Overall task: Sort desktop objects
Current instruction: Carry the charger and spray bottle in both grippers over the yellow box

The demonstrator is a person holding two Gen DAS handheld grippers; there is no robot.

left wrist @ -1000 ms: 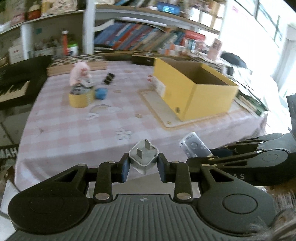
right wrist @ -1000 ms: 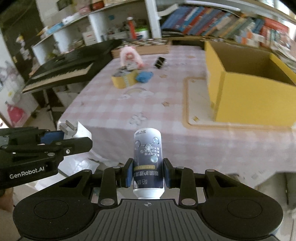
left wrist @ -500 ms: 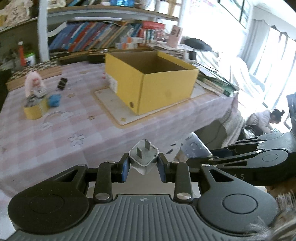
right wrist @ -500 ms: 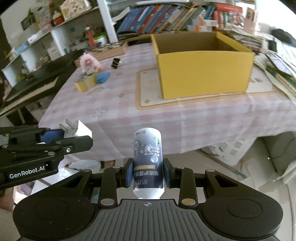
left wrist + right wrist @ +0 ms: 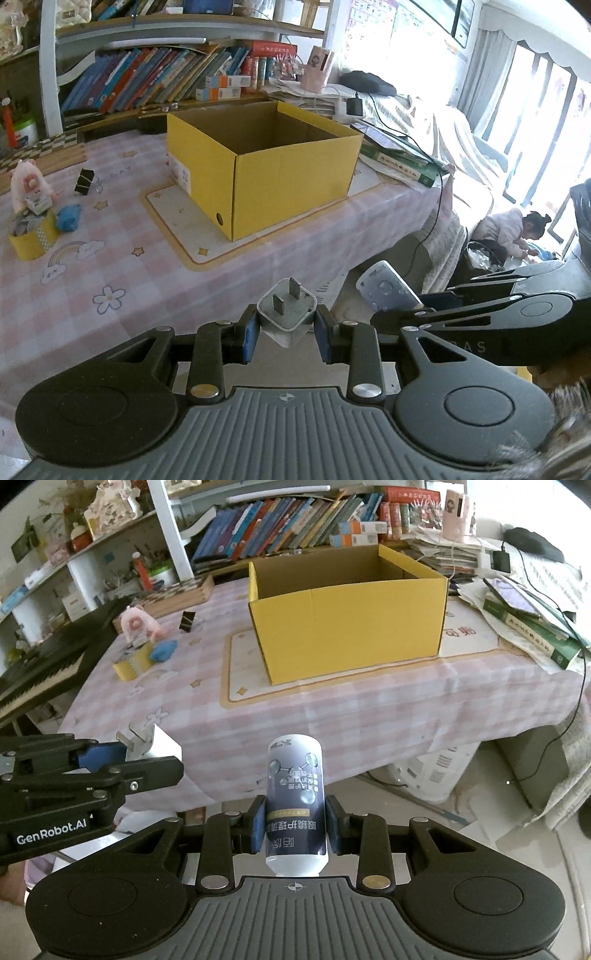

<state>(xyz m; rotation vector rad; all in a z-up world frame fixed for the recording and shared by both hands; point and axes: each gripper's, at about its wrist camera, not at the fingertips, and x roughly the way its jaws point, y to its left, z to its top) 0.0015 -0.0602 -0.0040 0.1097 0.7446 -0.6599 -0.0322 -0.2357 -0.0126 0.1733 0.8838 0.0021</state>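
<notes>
My left gripper [image 5: 287, 334] is shut on a white plug adapter [image 5: 286, 309], prongs pointing forward, held in front of the table's near edge. My right gripper [image 5: 295, 825] is shut on a dark-labelled bottle [image 5: 295, 790] with a white base. Each gripper shows in the other's view: the bottle [image 5: 388, 290] at the right, the adapter [image 5: 147, 740] at the left. An open yellow cardboard box [image 5: 347, 627] stands on a cream mat on the pink checked tablecloth [image 5: 332, 709], beyond both grippers. Its inside looks bare where I can see it.
At the table's left lie a pink plush toy [image 5: 27, 181], a yellow tape roll [image 5: 33, 240], a blue lump [image 5: 69, 218] and a black binder clip [image 5: 84, 181]. Books [image 5: 532, 627] pile at the right end. A keyboard [image 5: 40, 668] stands left. A person [image 5: 511, 230] crouches far right.
Both grippers have swung rightward along the table's front, each still holding its object. The yellow box now sits near the middle of both views instead of at the right.
</notes>
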